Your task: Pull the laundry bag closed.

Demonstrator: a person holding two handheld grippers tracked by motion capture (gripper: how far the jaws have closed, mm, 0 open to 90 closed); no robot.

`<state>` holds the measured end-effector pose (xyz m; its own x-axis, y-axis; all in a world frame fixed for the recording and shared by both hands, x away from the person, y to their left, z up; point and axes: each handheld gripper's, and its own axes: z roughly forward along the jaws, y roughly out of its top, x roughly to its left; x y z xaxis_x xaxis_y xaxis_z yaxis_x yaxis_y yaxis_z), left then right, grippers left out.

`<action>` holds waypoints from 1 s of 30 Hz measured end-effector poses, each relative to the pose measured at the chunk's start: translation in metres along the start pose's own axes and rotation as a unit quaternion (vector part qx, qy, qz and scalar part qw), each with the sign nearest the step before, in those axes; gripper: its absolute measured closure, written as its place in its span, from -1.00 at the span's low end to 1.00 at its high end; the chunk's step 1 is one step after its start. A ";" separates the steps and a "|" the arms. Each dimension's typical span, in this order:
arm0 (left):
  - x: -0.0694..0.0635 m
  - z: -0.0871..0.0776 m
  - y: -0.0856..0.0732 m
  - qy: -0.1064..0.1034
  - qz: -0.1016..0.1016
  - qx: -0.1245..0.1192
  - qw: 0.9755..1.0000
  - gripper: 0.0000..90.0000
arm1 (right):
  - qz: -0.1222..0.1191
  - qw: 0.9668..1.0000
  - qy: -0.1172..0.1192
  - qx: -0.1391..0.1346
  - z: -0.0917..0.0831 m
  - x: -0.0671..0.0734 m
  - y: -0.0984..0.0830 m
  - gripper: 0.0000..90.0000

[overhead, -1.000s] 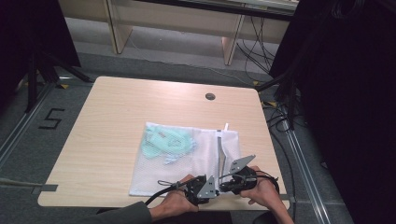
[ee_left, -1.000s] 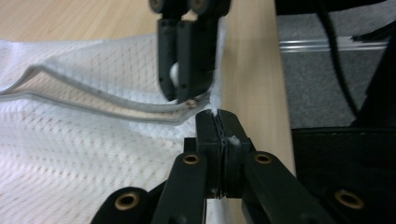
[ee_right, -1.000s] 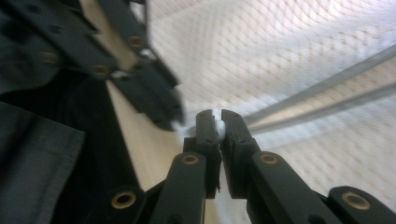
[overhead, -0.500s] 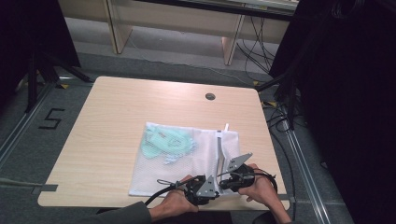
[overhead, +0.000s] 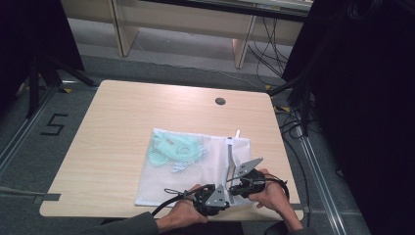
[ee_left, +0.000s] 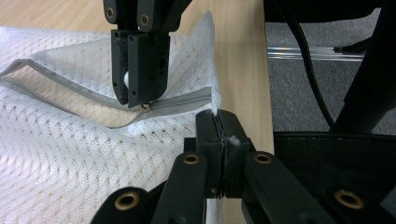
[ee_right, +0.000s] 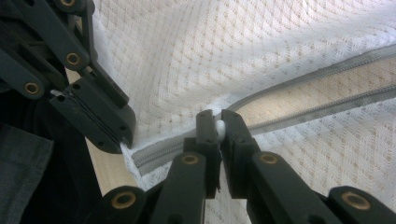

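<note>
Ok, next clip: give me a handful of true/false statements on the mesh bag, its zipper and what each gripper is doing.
1. The left gripper is clamped on the mesh bag at its corner. True.
2. The right gripper is open above the table. False: it is shut on the white zipper pull.
3. The zipper is fully closed. False: part of it gapes open.
4. Something mint green lies inside the bag. True.

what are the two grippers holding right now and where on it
Both hold the white mesh bag: the left gripper pinches its corner fabric by the zipper's end, the right gripper grips the white zipper pull.
</note>
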<state>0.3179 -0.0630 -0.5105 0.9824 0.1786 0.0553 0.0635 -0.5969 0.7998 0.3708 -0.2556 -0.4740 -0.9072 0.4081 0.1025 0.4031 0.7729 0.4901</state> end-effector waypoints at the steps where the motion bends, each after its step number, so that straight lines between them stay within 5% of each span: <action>1: 0.000 0.000 0.000 -0.003 -0.006 -0.004 1.000 0.96 | 0.007 1.000 0.003 0.002 0.000 0.000 0.000 0.93; 13: 0.000 0.000 0.000 -0.002 0.002 -0.002 1.000 0.96 | -0.002 1.000 -0.011 0.001 0.002 -0.007 0.004 0.93; 16: -0.001 0.000 0.000 -0.002 -0.004 -0.004 1.000 0.96 | 0.013 1.000 -0.004 0.009 0.001 -0.009 0.005 0.93; 24: 0.000 -0.001 0.000 -0.005 -0.007 -0.004 1.000 0.96 | -0.014 1.000 -0.016 0.001 0.004 -0.017 0.008 0.93; 29: 0.000 0.000 0.000 -0.004 -0.009 -0.005 1.000 0.96 | 0.008 1.000 -0.013 0.013 0.002 -0.016 0.009 0.93; 30: 0.000 0.000 0.000 -0.004 -0.009 -0.004 1.000 0.96 | -0.006 1.000 -0.012 0.008 0.003 -0.018 0.009 0.93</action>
<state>0.3179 -0.0628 -0.5107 0.9825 0.1830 0.0361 0.0797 -0.5867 0.8059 0.3915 -0.2548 -0.4747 -0.9087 0.4104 0.0759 0.3945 0.7852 0.4774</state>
